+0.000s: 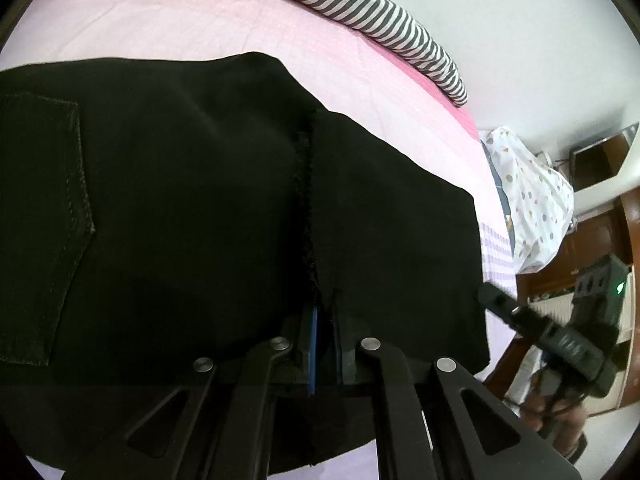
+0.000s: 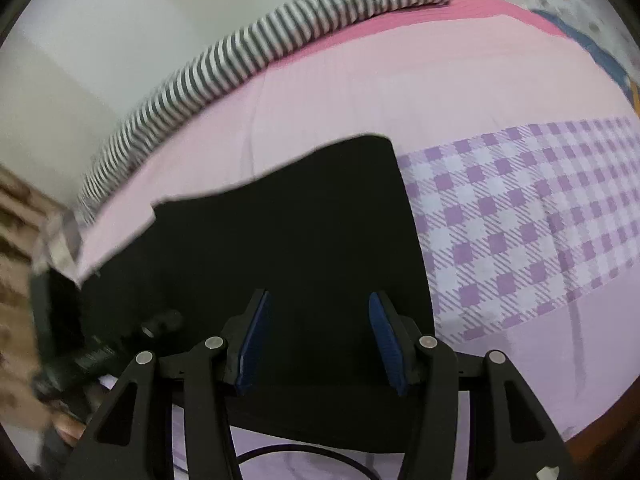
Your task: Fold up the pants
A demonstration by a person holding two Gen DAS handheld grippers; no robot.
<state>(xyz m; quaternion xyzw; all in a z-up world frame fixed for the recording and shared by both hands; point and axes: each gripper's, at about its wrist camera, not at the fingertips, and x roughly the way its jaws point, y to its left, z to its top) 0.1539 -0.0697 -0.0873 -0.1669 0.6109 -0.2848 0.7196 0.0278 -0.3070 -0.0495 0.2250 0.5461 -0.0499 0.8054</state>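
Black pants (image 1: 180, 208) lie on a pink bed sheet (image 1: 200, 28), back pocket at the left, a raw seam running down the middle. My left gripper (image 1: 325, 320) is shut on the pants' near edge at that seam, blue pads pressed close on the cloth. In the right wrist view the pants (image 2: 304, 220) lie folded, their far edge blurred. My right gripper (image 2: 318, 320) is open with blue pads wide apart, just over the cloth's near edge and holding nothing. The right gripper also shows in the left wrist view (image 1: 496, 300) at the pants' right edge.
A striped grey-and-white pillow (image 1: 384, 12) runs along the bed's far side by the wall. A purple checked sheet (image 2: 520, 216) covers the bed to the right of the pants. A patterned white bundle (image 1: 528, 196) and wooden furniture (image 1: 596, 240) stand past the bed's end.
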